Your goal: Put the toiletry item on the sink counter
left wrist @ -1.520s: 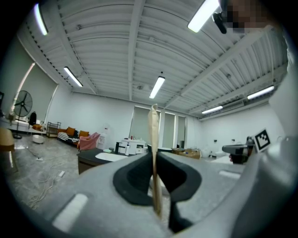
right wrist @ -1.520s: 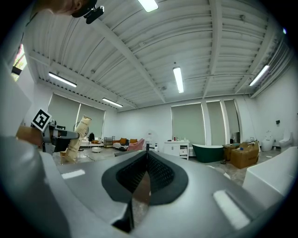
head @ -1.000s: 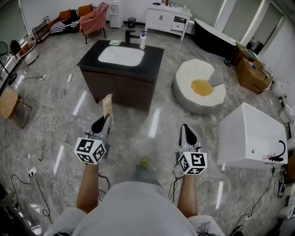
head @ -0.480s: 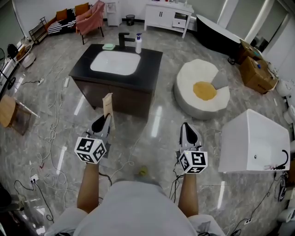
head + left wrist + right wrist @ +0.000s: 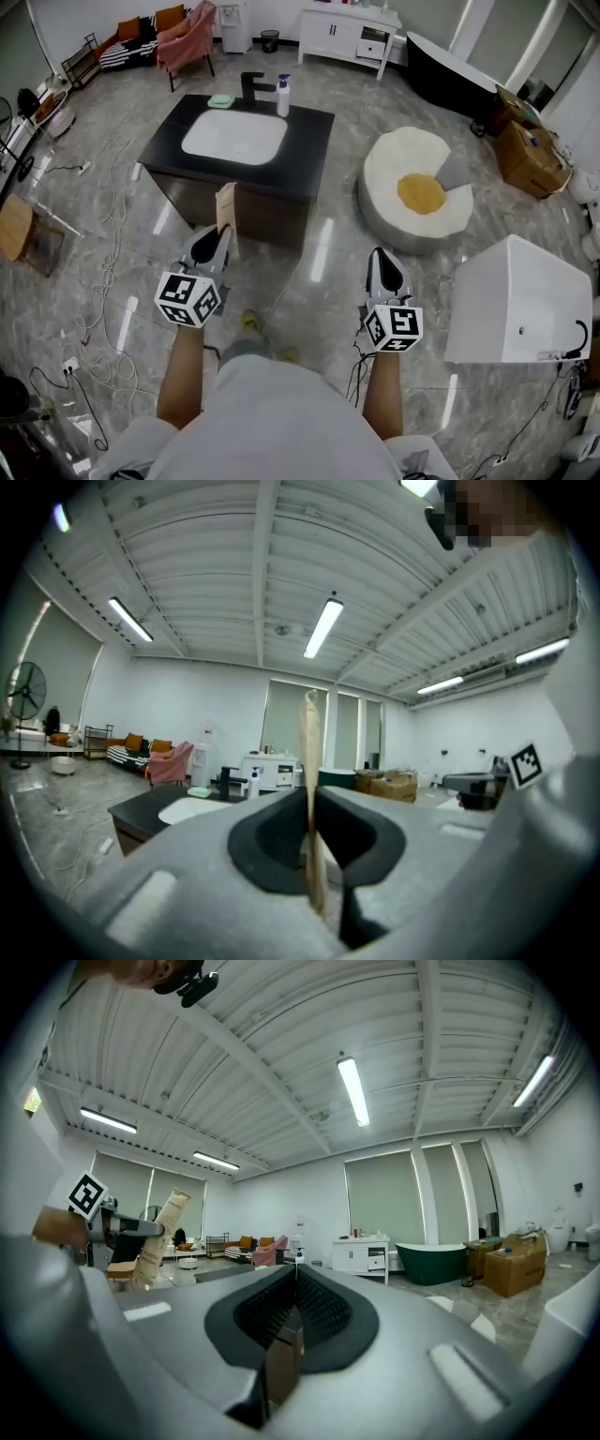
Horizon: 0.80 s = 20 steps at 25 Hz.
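A flat tan tube (image 5: 226, 208) stands upright in my left gripper (image 5: 217, 234), which is shut on it. In the left gripper view the tube (image 5: 309, 742) shows edge-on between the pads. The black sink counter (image 5: 305, 131) with its white basin (image 5: 234, 138) lies ahead, a short way beyond both grippers. A black faucet (image 5: 253, 82), a soap bottle (image 5: 283, 96) and a green dish (image 5: 220, 100) stand along its far edge. My right gripper (image 5: 382, 259) is level with the left one, shut and holding nothing (image 5: 296, 1274). The right gripper view shows the tube (image 5: 159, 1239) off to its left.
A round white cushion with a yellow centre (image 5: 417, 187) sits right of the counter. A white tub (image 5: 520, 300) stands at the right. Cables (image 5: 103, 281) trail over the floor at the left. A white cabinet (image 5: 352, 37) and cardboard boxes (image 5: 525, 150) stand farther back.
The person has walked forward, so the counter is nearer to both grippers. The grippers keep their spacing, and the tube stays held upright in the left one.
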Each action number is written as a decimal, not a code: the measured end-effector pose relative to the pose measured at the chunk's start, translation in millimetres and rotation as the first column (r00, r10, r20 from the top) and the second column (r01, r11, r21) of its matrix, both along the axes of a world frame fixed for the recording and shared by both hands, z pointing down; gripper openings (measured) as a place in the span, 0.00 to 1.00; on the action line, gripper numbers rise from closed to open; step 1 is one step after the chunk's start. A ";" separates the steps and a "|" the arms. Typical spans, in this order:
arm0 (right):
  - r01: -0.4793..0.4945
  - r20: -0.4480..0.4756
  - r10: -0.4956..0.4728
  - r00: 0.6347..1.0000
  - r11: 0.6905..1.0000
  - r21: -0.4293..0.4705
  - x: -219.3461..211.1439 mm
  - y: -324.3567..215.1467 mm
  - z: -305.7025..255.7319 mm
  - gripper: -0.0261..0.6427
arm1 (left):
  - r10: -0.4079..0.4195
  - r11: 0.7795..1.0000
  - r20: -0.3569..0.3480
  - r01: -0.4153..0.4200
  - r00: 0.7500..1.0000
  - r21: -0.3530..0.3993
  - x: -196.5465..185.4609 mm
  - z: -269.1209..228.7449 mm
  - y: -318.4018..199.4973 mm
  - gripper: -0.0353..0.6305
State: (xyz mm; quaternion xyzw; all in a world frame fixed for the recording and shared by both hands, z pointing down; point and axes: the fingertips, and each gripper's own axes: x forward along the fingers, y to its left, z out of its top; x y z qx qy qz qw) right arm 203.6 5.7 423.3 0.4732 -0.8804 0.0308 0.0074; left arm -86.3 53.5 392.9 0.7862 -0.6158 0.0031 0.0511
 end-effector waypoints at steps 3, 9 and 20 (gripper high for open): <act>0.002 0.001 -0.002 1.000 1.000 0.001 -8.2 -22.7 2.5 0.04 | 0.005 1.000 -0.001 -0.005 1.000 0.002 -6.2 2.2 -24.2 0.09; -0.017 -0.029 0.017 0.999 1.000 -0.004 -27.8 -81.3 16.9 0.04 | 0.033 0.999 -0.018 -0.033 0.999 -0.005 -24.4 19.7 -87.2 0.09; -0.103 -0.045 0.101 0.994 0.994 -0.031 -109.7 -219.5 7.1 0.04 | 0.115 0.992 -0.054 -0.117 0.992 -0.038 -104.3 18.0 -242.9 0.09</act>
